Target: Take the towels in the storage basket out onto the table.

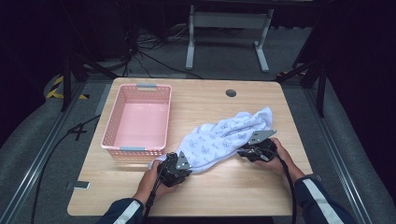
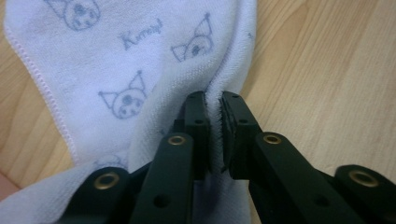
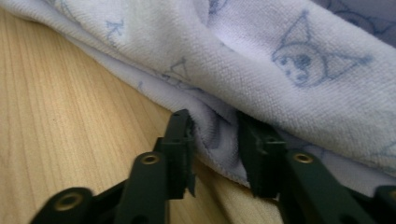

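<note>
left fingers (image 2: 198, 126): left gripper (image 1: 180, 164) clenched on a towel (image 1: 224, 135) fold at its near-left end
towel: lies slantwise on table (image 1: 243, 186), long axis near-left to far-right, right of basket (image 1: 137, 119)
right gripper (image 1: 250, 150): jaws straddle towel's near edge, gap showing, not yet pinched

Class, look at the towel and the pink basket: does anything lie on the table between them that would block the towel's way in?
Nothing visible does. The towel lies right of the pink basket, with only bare table between them. The left gripper is already pinched on a towel fold.
</note>
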The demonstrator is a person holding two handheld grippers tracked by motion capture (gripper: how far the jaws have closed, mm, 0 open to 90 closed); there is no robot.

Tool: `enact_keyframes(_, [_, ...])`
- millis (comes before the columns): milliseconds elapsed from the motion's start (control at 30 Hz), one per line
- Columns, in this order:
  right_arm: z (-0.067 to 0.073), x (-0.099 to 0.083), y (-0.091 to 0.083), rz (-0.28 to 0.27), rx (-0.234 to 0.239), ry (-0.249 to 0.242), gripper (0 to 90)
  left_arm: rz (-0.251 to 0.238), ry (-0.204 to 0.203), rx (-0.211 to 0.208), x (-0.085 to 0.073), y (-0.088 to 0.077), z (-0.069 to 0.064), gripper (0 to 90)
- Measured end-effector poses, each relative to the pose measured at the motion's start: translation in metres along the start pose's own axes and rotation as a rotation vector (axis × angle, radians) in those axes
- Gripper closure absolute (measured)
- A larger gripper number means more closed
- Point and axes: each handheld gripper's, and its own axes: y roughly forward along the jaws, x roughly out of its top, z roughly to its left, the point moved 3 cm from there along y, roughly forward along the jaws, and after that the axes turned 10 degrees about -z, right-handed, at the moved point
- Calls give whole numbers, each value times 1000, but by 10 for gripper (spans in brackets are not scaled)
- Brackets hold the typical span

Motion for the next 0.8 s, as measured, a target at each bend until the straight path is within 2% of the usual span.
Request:
enact_keyframes(33, [1, 0, -1, 3, 14, -2, 776, -5, 6, 3, 1, -2, -1, 835])
enact_keyframes(67, [2, 0, -1, 7, 8, -7, 814, -29, 14, 12, 3, -6, -1, 839])
enact_keyframes(100, [3, 2, -4, 12, -1, -35, 827, -53, 8, 12, 5, -9, -2, 842])
enact_keyframes(133, [4, 4, -6, 6, 4, -40, 831, -71, 6, 12, 8, -14, -1, 842])
enact_keyframes(167, [5, 7, -11, -15, 11, -39, 833, -100, -13, 13, 12, -21, 1, 842])
enact_keyframes(300, [4, 26, -45, -160, 19, -13, 836, -191, -54, 33, 23, -49, 13, 842])
enact_keyframes(400, [4, 37, -68, -256, 21, 6, 838, -241, -78, 43, 28, -66, 21, 839])
enact_keyframes(533, [2, 50, -93, -391, 22, 42, 842, -265, -89, 72, 30, -83, 36, 828])
enact_keyframes(567, [2, 53, -96, -407, 10, 49, 843, -268, -91, 90, 30, -84, 39, 831])
enact_keyframes(633, [0, 54, -98, -421, -5, 55, 844, -267, -93, 89, 30, -85, 44, 831])
enact_keyframes(667, [-2, 55, -100, -430, -17, 59, 844, -265, -109, 101, 29, -84, 47, 831])
enact_keyframes(700, [-5, 55, -99, -427, -44, 66, 845, -256, -114, 141, 29, -84, 52, 823])
enact_keyframes(733, [-8, 54, -98, -420, -76, 79, 846, -246, -131, 197, 28, -84, 57, 759])
enact_keyframes(767, [-13, 52, -96, -414, -100, 100, 846, -244, -158, 217, 27, -85, 63, 705])
enact_keyframes(800, [-19, 49, -93, -402, -119, 123, 846, -273, -179, 200, 25, -85, 65, 715])
